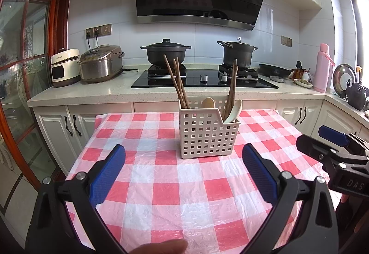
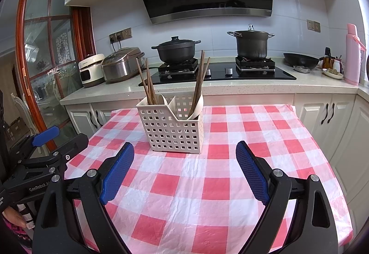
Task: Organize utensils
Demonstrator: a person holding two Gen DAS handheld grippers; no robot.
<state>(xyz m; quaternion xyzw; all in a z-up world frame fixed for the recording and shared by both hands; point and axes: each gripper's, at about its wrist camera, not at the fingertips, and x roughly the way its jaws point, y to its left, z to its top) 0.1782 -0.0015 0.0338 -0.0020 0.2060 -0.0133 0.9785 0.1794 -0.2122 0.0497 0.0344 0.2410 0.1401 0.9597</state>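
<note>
A white perforated utensil holder point(image 1: 208, 134) stands on the red-and-white checked table point(image 1: 161, 184). It holds wooden chopsticks point(image 1: 176, 83) in its left part, more chopsticks point(image 1: 232, 85) and a pale spoon point(image 1: 234, 110) in its right part, and a wooden spoon point(image 1: 208, 102) behind. My left gripper point(image 1: 183, 159) is open and empty, short of the holder. My right gripper point(image 2: 184, 157) is open and empty, just in front of the holder point(image 2: 173, 125). The right gripper shows at the right edge of the left wrist view point(image 1: 332, 138); the left gripper shows at the left edge of the right wrist view point(image 2: 46, 138).
Behind the table runs a counter point(image 1: 92, 90) with a rice cooker point(image 1: 101, 65), a white appliance point(image 1: 64, 67), a black hob with two pots point(image 1: 166, 50) point(image 1: 237, 52), a wok point(image 1: 274, 70) and a pink flask point(image 1: 322, 68). A glass door point(image 1: 20, 69) is at left.
</note>
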